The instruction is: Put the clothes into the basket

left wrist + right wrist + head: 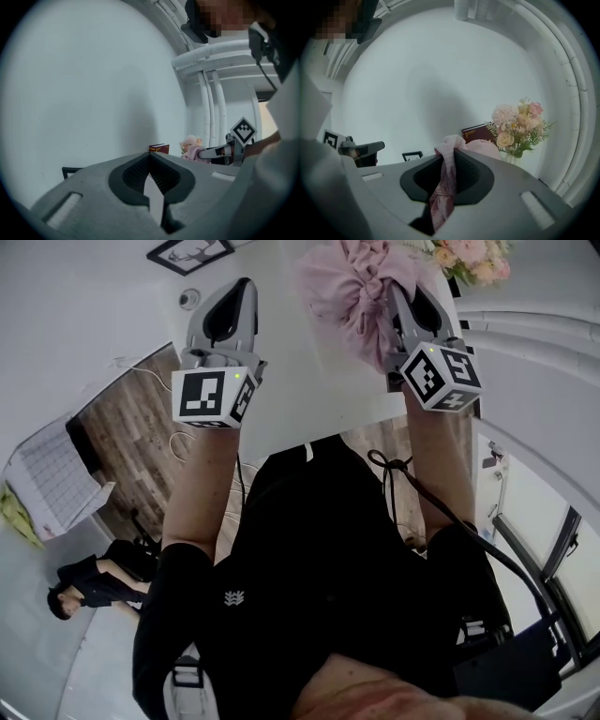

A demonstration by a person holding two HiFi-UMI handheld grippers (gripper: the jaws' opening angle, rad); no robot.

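Note:
A pink garment point(349, 285) hangs bunched from my right gripper point(401, 287), which is shut on it and raised in front of a white wall point(291, 362). In the right gripper view the pink cloth point(444, 187) runs down between the dark pads and spills over the tips of the right gripper point(451, 152). My left gripper point(247, 284) is held up beside it at the same height, shut with nothing in it. The left gripper point(150, 155) has its tips together. That view also catches the right gripper point(213, 152) with the pink garment point(191, 151). No basket shows.
A vase of flowers point(518, 126), a dark red book point(477, 132) and a small black picture frame point(412, 155) stand by the wall. Wooden floor point(131, 427) lies at the left, where another person point(94, 582) in black stands. A black cable point(422, 488) hangs by my right arm.

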